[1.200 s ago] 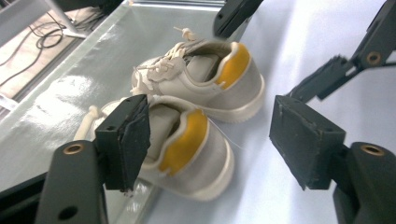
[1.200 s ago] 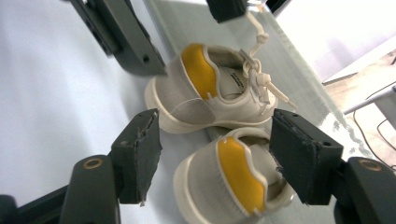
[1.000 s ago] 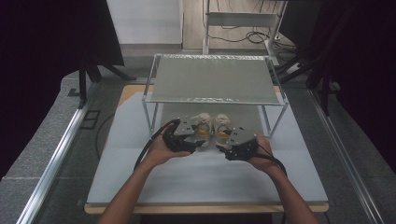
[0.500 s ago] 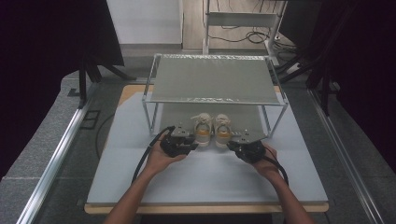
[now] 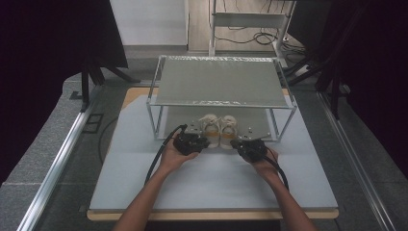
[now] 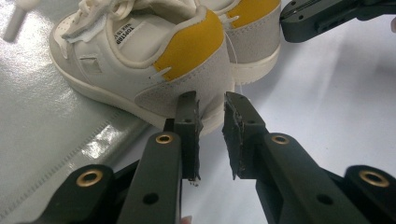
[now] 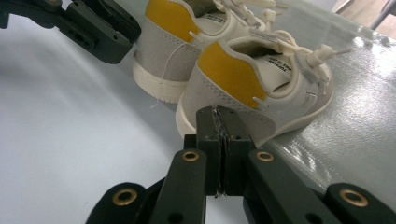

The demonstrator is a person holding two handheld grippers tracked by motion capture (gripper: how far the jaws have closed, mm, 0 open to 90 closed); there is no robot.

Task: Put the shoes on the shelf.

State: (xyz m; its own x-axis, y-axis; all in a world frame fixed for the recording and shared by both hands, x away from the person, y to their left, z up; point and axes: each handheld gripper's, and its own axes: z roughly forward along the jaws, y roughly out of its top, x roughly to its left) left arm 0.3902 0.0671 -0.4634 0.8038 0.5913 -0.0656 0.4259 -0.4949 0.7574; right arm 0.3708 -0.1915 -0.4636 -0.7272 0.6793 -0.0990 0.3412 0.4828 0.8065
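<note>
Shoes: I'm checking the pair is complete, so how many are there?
2. The left shoe and the right shoe stand side by side under the rack, heels toward the person. Nothing suggests a hidden third.

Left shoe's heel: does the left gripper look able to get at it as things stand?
Probably yes. The left gripper sits right at the heel of the left shoe with nothing between them, and the rack's upper shelf leaves the heel uncovered. The jaws are drawn together, so they would need opening first.

Recording lab, black curtains (image 5: 53, 43), aluminium rails (image 5: 57, 159), loose cables (image 5: 245, 36), padded test table (image 5: 211, 187)
</note>
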